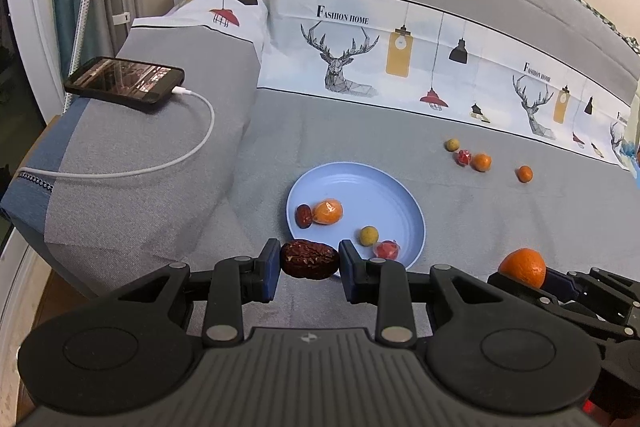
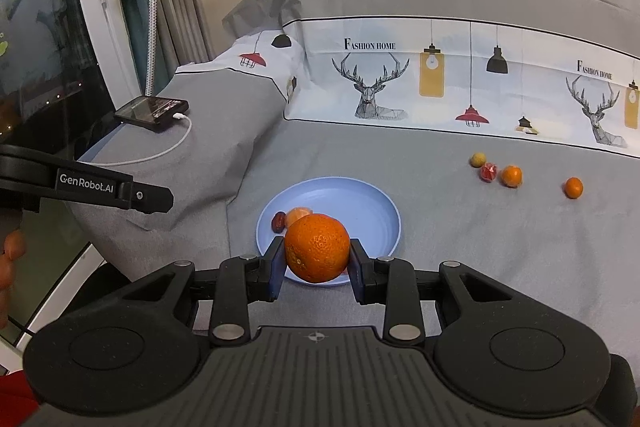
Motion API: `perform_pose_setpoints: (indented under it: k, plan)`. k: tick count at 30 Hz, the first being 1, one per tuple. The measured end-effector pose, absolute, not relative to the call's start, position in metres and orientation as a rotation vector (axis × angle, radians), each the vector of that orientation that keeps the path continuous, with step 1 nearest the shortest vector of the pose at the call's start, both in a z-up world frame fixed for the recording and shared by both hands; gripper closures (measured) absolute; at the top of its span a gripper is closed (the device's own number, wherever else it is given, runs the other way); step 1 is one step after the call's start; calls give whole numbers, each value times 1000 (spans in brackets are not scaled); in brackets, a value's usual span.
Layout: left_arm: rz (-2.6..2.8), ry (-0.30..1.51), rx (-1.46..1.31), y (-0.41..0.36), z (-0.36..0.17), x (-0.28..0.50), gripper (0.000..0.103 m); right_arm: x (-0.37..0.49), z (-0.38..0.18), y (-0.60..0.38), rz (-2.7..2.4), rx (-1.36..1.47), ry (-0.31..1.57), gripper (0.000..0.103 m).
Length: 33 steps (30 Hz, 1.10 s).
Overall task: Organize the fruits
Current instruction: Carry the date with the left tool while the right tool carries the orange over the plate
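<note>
The left gripper has its jaws closed on a wrinkled dark red date, held lengthwise between the blue pads just at the near rim of the light blue plate. The right gripper has its jaws clamped on a large orange, which hangs over the near part of the same plate and hides much of what lies in it from the right wrist view. In the left wrist view the right gripper and its orange sit off to the right of the plate, near the left gripper but apart from it.

Inside the plate lie a small date touching a wrapped orange fruit on the left side, and a yellow-green round fruit just beside a red wrapped piece near the front rim.

Farther out on the grey bed cover, well apart from the plate, sits a cluster of three: a yellow-green fruit, a red wrapped piece and a small orange, the last two touching. Another small orange rests alone to the right of them.

To the left, on a raised grey cushion, a phone lies with a white cable plugged in and curving down across the fabric. Behind everything runs a band of white fabric printed with deer and lamps.
</note>
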<state>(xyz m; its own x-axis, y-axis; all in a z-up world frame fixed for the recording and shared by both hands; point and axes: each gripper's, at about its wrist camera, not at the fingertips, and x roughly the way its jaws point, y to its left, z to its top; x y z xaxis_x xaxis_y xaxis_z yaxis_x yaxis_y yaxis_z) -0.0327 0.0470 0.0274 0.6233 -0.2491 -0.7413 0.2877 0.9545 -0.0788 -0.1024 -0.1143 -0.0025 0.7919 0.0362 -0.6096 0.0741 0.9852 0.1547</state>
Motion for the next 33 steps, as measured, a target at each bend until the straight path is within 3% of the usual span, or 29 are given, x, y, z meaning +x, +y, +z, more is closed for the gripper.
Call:
perform_pose_setpoints:
  k: [33]
  plan:
    - [-306, 898, 33, 34, 9, 20, 69, -69, -29, -118, -36, 193, 735, 69]
